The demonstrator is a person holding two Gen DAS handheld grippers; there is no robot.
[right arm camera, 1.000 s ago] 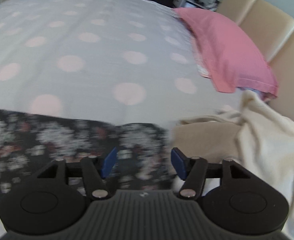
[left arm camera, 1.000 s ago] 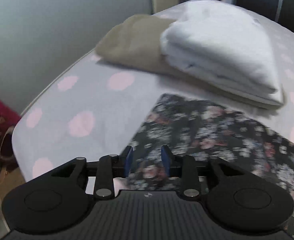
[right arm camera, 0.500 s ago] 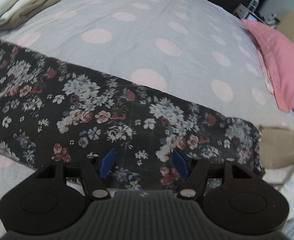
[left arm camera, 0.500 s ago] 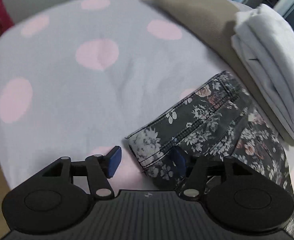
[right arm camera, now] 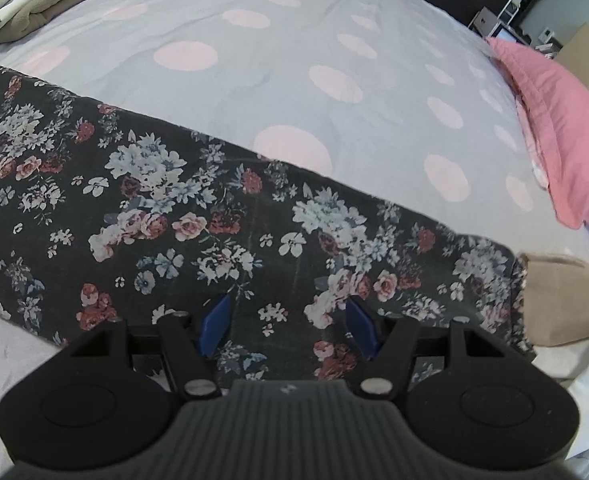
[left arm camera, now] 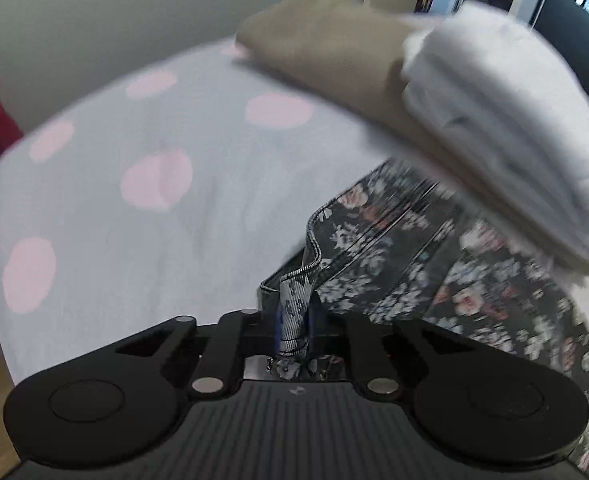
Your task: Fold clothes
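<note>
A dark floral garment [right arm camera: 182, 216] lies stretched flat across the polka-dot bed [right arm camera: 294, 48]. In the left wrist view its hemmed corner [left arm camera: 310, 248] is lifted, and my left gripper [left arm camera: 294, 330] is shut on that floral garment corner. A strip of the fabric stands pinched between the blue pads. My right gripper [right arm camera: 286, 322] hovers open just above the garment's near edge, with the flowered cloth showing between its blue fingers [right arm camera: 214, 320].
A folded white item [left arm camera: 506, 128] rests on a folded tan one [left arm camera: 334, 52] at the bed's corner, close behind the floral garment. A pink pillow [right arm camera: 558, 120] lies at the right. Beige and cream clothes [right arm camera: 562, 300] are heaped at the garment's right end.
My left gripper has shut on the garment's corner and lifted it off the sheet. The right gripper stays open and has barely shifted over the cloth.
</note>
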